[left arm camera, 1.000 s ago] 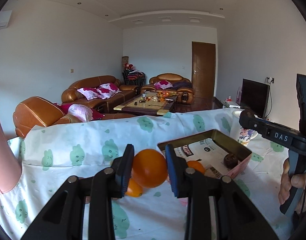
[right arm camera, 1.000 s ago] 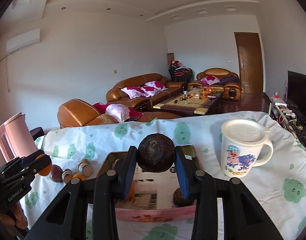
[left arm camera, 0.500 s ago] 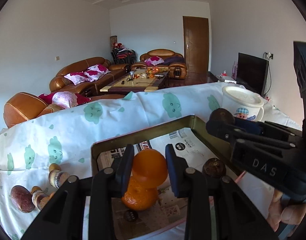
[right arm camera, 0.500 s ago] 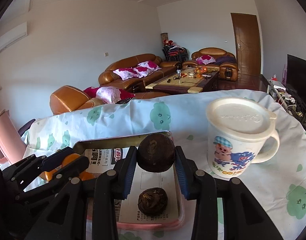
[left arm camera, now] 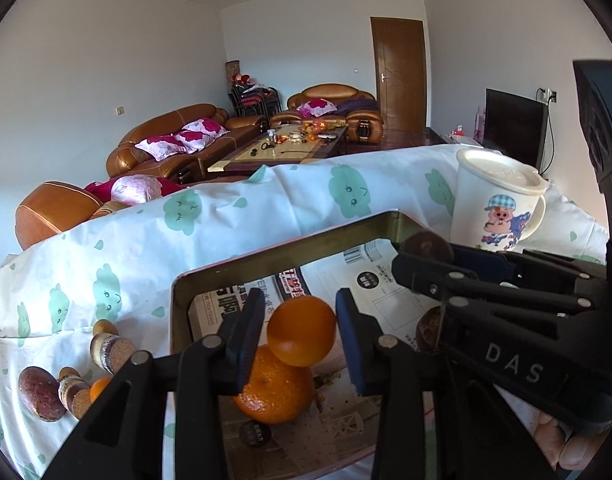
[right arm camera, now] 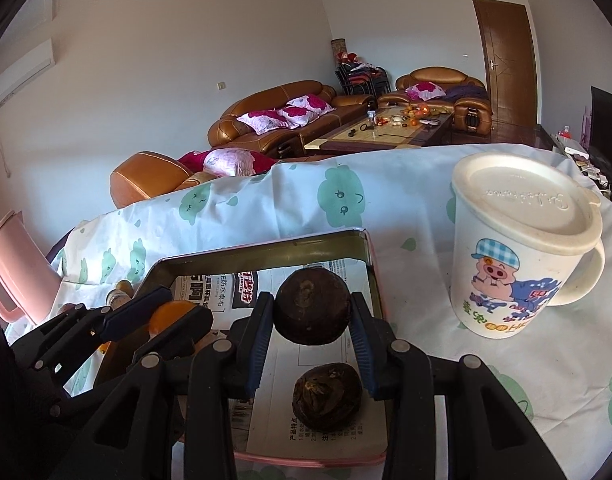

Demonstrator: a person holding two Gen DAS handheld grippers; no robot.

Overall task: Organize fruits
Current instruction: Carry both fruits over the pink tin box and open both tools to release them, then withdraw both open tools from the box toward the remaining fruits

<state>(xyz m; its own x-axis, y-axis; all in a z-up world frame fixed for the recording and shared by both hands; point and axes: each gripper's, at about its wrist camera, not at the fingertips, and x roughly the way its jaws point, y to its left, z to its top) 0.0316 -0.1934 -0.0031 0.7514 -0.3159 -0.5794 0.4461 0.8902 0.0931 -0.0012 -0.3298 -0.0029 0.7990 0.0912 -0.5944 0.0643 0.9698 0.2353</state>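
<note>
A metal tray (left arm camera: 285, 248) lined with newspaper lies on the cloud-print cloth. My left gripper (left arm camera: 299, 306) hangs over the tray's left part, and its jaws are opening. The small orange (left arm camera: 301, 330) between them shows a gap to each pad and rests on a larger orange (left arm camera: 273, 390). My right gripper (right arm camera: 310, 302) is shut on a dark brown round fruit (right arm camera: 312, 306), held just above the tray (right arm camera: 257, 252). A second dark fruit (right arm camera: 326, 396) lies on the paper below it. The left wrist view shows the right gripper (left arm camera: 426, 268) at the tray's right side.
A lidded white mug (right arm camera: 518, 260) with a pig cartoon stands right of the tray. Loose dark fruit (left arm camera: 37, 396), small oranges and cork-like pieces lie on the cloth to the tray's left. A pink jug (right arm camera: 9, 268) stands at the far left. A hand (left arm camera: 574, 444) grips the right tool.
Both grippers have come forward and down over the tray. The left jaws have widened, and the small orange now sits on the larger one. The right gripper still clamps its dark fruit.
</note>
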